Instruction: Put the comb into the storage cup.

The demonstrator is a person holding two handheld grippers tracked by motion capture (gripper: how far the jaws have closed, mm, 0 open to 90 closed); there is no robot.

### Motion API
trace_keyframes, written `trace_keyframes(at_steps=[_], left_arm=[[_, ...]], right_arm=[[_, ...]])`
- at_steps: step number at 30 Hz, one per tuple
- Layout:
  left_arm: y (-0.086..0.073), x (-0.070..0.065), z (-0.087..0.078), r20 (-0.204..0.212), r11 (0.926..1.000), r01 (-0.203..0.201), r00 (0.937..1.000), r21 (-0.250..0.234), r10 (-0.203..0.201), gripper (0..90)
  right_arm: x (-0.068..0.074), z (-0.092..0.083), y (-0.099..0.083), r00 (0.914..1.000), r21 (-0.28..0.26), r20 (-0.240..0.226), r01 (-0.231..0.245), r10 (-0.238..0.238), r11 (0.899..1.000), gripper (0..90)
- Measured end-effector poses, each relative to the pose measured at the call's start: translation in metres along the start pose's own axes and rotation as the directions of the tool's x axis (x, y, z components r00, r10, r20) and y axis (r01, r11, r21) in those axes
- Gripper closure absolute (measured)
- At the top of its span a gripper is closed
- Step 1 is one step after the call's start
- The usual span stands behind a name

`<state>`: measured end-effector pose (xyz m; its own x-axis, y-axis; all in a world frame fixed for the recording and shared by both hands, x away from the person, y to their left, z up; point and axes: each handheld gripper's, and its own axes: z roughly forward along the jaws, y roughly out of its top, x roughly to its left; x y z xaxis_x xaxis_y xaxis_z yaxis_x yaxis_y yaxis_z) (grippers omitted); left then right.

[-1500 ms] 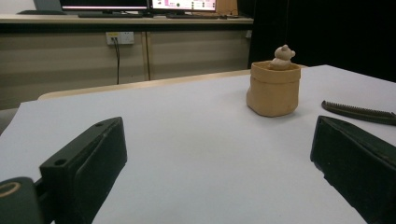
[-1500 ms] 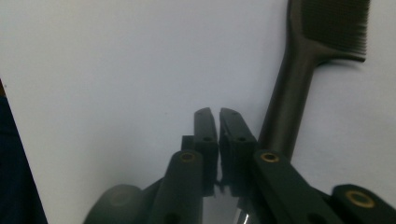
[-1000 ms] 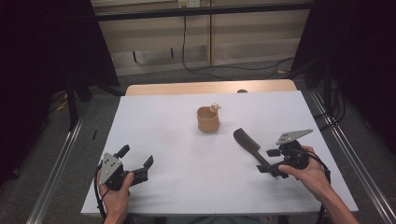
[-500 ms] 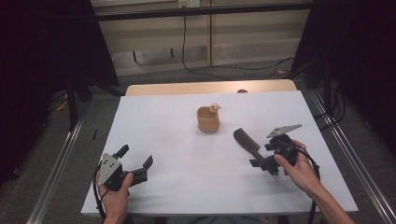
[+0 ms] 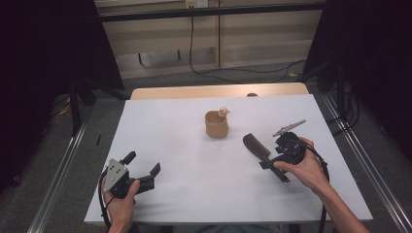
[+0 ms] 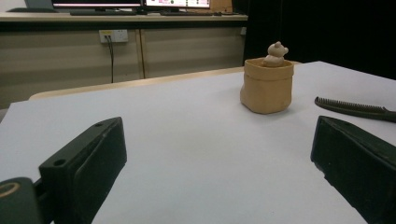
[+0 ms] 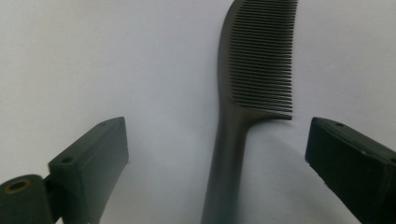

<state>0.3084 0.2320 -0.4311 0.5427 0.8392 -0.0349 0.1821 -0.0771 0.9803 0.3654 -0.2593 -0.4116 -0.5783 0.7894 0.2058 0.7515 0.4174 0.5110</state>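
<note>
A black comb (image 5: pixel 255 145) lies flat on the white table (image 5: pixel 170 131), right of centre. My right gripper (image 5: pixel 270 164) hovers over its handle, pointing down. In the right gripper view the comb (image 7: pixel 261 60) runs up between the jaws, and my right gripper (image 7: pixel 217 163) is open; its jaws have just been opening, and neither pad touches the handle between them. My left gripper (image 5: pixel 142 164) rests open and empty at the front left. A tan pot (image 5: pixel 216 125) with a small bear figure (image 5: pixel 223 111) stands mid-table, and in the left gripper view the pot (image 6: pixel 267 86) is ahead of my left gripper (image 6: pixel 210 163).
A wooden table edge (image 5: pixel 218 91) shows behind the white top. Metal rails (image 5: pixel 63 160) run along both sides on the floor. Cables trail from a wall socket (image 6: pixel 114 36) at the back. In the left gripper view the comb (image 6: pixel 355 109) lies right of the pot.
My right hand has shifted left and a little farther away, over the comb's handle. The comb, the pot and the left hand have stayed put.
</note>
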Motion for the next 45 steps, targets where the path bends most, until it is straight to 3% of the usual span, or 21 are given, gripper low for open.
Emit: trace_keyframes(at_steps=[11, 20, 25, 45], left_arm=[[0.0, 0.0, 0.001, 0.002, 1.0, -0.002, 1.0, 0.003, 0.002, 3.6], [0.0, 0.0, 0.001, 0.002, 1.0, -0.006, 1.0, 0.006, 0.006, 3.6], [-0.001, 0.001, 0.001, 0.003, 0.9999, -0.009, 1.0, 0.011, 0.009, 3.5], [-0.001, 0.0, 0.002, 0.009, 0.9998, -0.012, 0.9999, 0.015, 0.011, 3.6]], right_arm=[[-0.007, 0.013, 0.007, 0.9992, 0.143, 0.003, -0.04, 0.04, 0.989, 22.2], [-0.003, 0.014, 0.011, 0.9989, 0.193, 0.038, -0.033, 0.026, 0.981, 32.1], [-0.001, 0.017, 0.013, 0.9997, 0.208, 0.024, 0.0, -0.005, 0.978, 42.3], [-0.001, 0.021, 0.015, 0.9986, 0.257, 0.052, -0.001, -0.013, 0.966, 56.2]])
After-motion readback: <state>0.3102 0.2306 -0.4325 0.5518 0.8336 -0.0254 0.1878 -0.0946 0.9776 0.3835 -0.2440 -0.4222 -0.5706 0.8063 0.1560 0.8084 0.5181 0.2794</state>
